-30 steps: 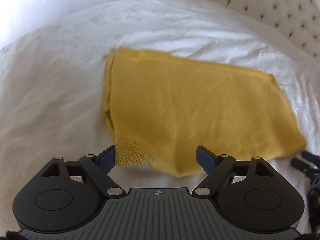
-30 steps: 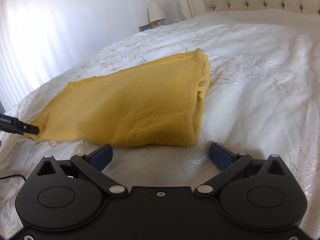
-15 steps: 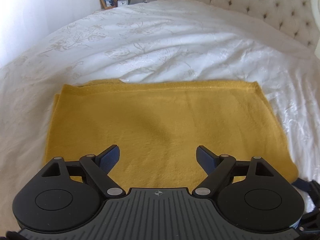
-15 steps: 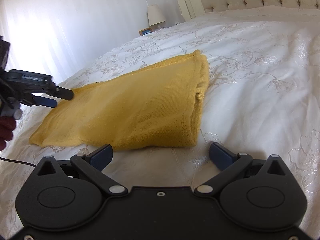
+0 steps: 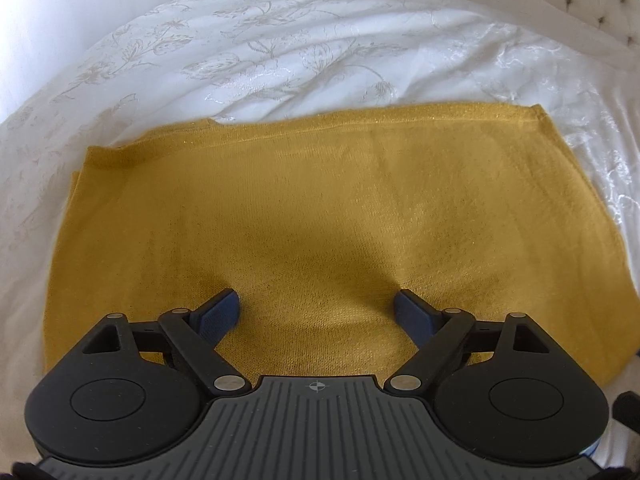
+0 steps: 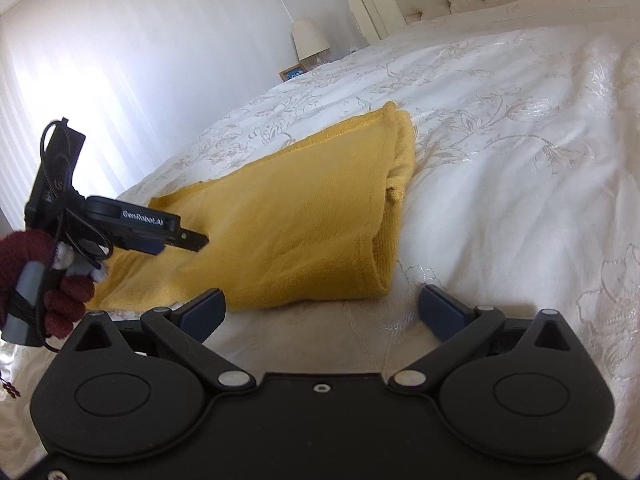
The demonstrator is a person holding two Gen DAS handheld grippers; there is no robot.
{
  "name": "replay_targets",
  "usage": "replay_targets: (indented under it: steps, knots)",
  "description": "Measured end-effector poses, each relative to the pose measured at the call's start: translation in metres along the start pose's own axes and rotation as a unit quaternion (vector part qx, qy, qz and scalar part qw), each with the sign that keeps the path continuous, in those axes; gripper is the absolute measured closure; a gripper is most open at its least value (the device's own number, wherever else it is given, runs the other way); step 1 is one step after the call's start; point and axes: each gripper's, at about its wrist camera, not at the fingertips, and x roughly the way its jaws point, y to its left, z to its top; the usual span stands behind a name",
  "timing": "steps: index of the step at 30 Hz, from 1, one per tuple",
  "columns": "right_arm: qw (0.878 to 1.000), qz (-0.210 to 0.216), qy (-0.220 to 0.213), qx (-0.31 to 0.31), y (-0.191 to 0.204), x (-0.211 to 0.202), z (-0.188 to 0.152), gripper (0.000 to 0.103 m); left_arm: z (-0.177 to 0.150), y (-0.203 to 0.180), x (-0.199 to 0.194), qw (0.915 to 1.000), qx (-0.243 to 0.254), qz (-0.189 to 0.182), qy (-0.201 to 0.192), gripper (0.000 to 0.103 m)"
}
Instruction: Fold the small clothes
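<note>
Right wrist view gave us the only legible writing: "GenRobot.AI" in white on the side of our black left gripper (image 6: 176,236), which hung at nine o'clock over the folded mustard-yellow knit garment (image 6: 288,224). Its jaws stood wide apart above the knit, gripping nothing. That garment lay flat on the white floral-embroidered bedspread (image 6: 520,168). Our black right gripper (image 6: 320,304), jaws also spread and empty, sat just short of the garment's near edge at twelve o'clock.

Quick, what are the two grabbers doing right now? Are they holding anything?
Left gripper: open, holding nothing, over the yellow garment.
Right gripper: open, holding nothing, over the white bedspread beside the garment's edge.
</note>
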Motion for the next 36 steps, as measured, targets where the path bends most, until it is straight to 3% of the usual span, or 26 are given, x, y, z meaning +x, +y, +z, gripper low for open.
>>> replay_targets:
  steps: [7,13,17,27,32,36]
  knots:
    - [0.998,0.033,0.010,0.046,-0.014,0.000,0.009,0.000,0.000,-0.003,0.006,1.0000,0.001,0.001,0.005,0.011]
    - [0.986,0.092,0.034,0.136,-0.041,0.010,0.031,0.000,0.000,-0.001,0.007,1.0000,-0.001,-0.002,0.003,0.009]
    - [0.980,0.110,0.054,0.155,-0.051,0.025,0.049,0.000,0.000,-0.001,0.008,1.0000,-0.004,-0.002,0.000,0.008]
    - [0.984,0.101,0.076,0.125,-0.049,0.070,0.080,0.000,0.001,0.002,0.009,0.9999,-0.012,-0.010,-0.002,0.006]
    - [0.982,0.099,0.078,0.142,-0.049,0.093,0.091,0.000,0.002,0.007,0.006,0.9994,-0.022,-0.025,-0.005,0.006]
    - [0.979,0.093,0.083,0.158,-0.051,0.103,0.098,0.000,0.002,0.022,-0.013,0.9976,-0.045,-0.048,-0.020,0.016]
